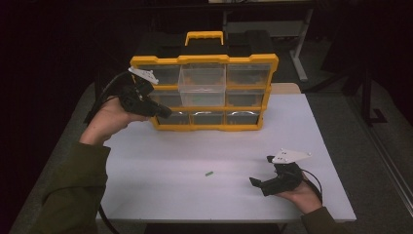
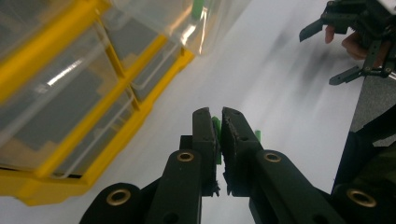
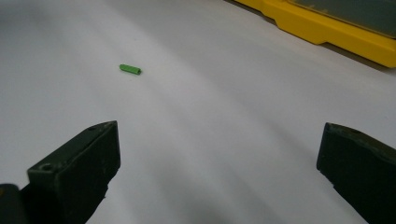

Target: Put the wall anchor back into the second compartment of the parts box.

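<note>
**Green piece pinched beside the drawer cabinet, another loose on the table**

A yellow-framed drawer cabinet (image 1: 204, 90) with clear plastic drawers stands at the far side of a white table (image 1: 146, 170); one clear drawer (image 1: 201, 84) in its top middle sticks out toward the person. The left gripper (image 2: 218, 122) is held up at the cabinet's lower left corner, its black jaws closed almost together on a small green piece (image 2: 215, 127), a sliver of bright green showing in the narrow gap between the tips. In the left gripper view another bit of green (image 2: 198, 8) sits inside the pulled-out drawer, though its shape is too blurred to tell. A second green piece (image 1: 209, 173), short and cylinder-like, lies loose on the table well in front of the cabinet. The right gripper (image 1: 260, 183) rests low near the table's front edge, to the right of that loose piece, its jaws spread wide with nothing between them; the piece (image 3: 130, 69) lies ahead of them, nearer the left jaw.
</note>
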{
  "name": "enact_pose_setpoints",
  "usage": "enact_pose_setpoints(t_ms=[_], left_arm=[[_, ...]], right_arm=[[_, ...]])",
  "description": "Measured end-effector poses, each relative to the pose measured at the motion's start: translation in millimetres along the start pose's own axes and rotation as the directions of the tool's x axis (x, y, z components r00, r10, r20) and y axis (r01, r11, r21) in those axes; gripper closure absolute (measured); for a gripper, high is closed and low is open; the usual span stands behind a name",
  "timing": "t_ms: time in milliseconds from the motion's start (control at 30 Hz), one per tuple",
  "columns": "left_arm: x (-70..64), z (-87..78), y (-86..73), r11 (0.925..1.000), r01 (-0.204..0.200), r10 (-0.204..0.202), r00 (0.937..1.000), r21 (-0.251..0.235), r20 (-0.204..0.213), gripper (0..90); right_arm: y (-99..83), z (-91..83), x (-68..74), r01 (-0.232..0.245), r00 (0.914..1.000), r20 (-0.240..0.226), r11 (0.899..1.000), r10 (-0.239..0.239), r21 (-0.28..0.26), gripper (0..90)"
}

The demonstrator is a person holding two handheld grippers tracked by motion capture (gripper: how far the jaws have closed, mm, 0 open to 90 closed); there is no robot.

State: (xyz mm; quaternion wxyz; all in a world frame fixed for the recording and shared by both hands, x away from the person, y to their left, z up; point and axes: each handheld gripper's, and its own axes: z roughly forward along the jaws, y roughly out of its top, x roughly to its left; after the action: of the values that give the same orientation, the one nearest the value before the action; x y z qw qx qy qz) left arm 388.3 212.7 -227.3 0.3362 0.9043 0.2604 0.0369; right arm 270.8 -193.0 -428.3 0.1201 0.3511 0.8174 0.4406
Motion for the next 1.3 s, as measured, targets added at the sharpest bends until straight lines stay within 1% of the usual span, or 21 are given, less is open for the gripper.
enact_pose_setpoints(t_ms=[33, 67, 133, 167, 467, 767, 833, 933, 1033, 1067, 1133, 1200, 1300], left_arm=[[0.7, -3.6, 2.9, 1.0, -0.009, 0.009, 1.0, 0.003, -0.004, 84.4], [0.4, -7.0, 6.4, 1.0, -0.003, 0.003, 1.0, -0.007, -0.005, 84.4], [0.6, -13.1, 12.1, 0.9999, -0.012, 0.012, 0.9999, -0.003, -0.012, 84.4], [0.4, -15.7, 15.0, 0.9999, -0.009, 0.008, 0.9999, -0.009, -0.012, 84.4], [0.2, -39.6, 40.0, 0.9991, -0.021, 0.02, 0.9994, -0.036, -0.03, 84.4], [-3.1, -51.7, 63.2, 0.9974, -0.036, 0.033, 0.9985, -0.062, -0.043, 84.4], [-4.3, -52.4, 68.4, 0.9967, -0.039, 0.036, 0.9984, -0.071, -0.045, 84.4], [-6.8, -50.4, 77.1, 0.9965, -0.046, 0.043, 0.998, -0.071, -0.047, 84.4], [-8.2, -45.8, 85.8, 0.9964, -0.063, 0.06, 0.9969, -0.057, -0.05, 84.3], [-8.6, -43.2, 88.5, 0.9962, -0.057, 0.054, 0.9973, -0.065, -0.05, 84.3], [-8.2, -38.7, 94.0, 0.9967, -0.063, 0.061, 0.9969, -0.052, -0.049, 84.3], [-9.2, -32.2, 99.1, 0.9968, -0.061, 0.058, 0.9971, -0.052, -0.049, 84.3], [-9.8, -24.8, 103.9, 0.9967, -0.068, 0.066, 0.9967, -0.044, -0.047, 84.3]], right_arm=[[0.0, -0.1, -0.1, -0.001, 1.0, 0.0, 1.0, 0.001, -0.001, 0.0], [0.0, -0.3, -0.2, -0.001, 1.0, 0.0, 1.0, 0.001, -0.001, 0.0], [0.0, -0.5, -0.3, -0.001, 1.0, 0.001, 1.0, 0.001, -0.004, 0.0], [0.0, -0.6, -0.3, -0.002, 1.0, 0.001, 1.0, 0.002, -0.005, 0.0], [0.2, -0.9, -0.2, -0.003, 1.0, 0.002, 1.0, 0.003, -0.006, 0.0], [0.3, -1.4, -0.6, -0.003, 1.0, 0.002, 1.0, 0.003, -0.009, 0.0], [0.3, -1.4, -0.6, -0.003, 1.0, 0.003, 1.0, 0.003, -0.009, 0.0], [0.3, -1.3, -0.1, -0.005, 1.0, 0.002, 1.0, 0.005, -0.007, 0.0], [0.0, -0.9, -0.7, -0.002, 1.0, 0.001, 1.0, 0.002, -0.006, 0.0], [0.0, -1.0, -0.7, -0.003, 1.0, 0.001, 1.0, 0.003, -0.006, 0.0], [0.1, -1.2, -0.9, 0.0, 1.0, 0.001, 1.0, 0.0, -0.008, 0.0], [0.0, -1.4, -1.0, -0.001, 1.0, 0.001, 1.0, 0.001, -0.007, 0.0], [-0.1, -1.5, -1.3, 0.001, 1.0, 0.002, 1.0, -0.001, -0.01, 0.0]])
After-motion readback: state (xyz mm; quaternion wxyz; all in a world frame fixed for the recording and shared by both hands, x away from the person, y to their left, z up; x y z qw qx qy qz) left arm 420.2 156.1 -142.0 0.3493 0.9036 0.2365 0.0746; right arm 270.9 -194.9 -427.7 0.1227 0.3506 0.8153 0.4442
